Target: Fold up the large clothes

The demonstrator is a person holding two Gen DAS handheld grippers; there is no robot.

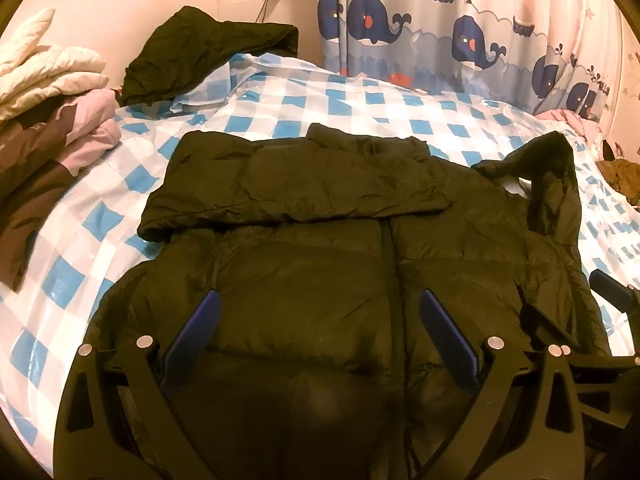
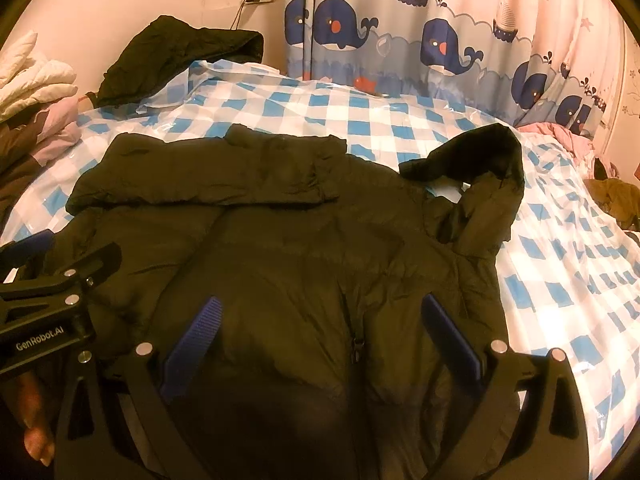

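I see my left claw and right claw both spread wide, holding nothing, over the puffy dark jacket on the checked bed. Only the right view shows its zipper pull at 6 o'clock.

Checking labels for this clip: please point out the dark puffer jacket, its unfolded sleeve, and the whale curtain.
dark puffer jacket [image 1: 304, 280], left wrist view, on its chest panel.
unfolded sleeve [image 2: 492, 172], right wrist view, on the raised bend of the sleeve.
whale curtain [image 2: 440, 44], right wrist view, on a printed whale.
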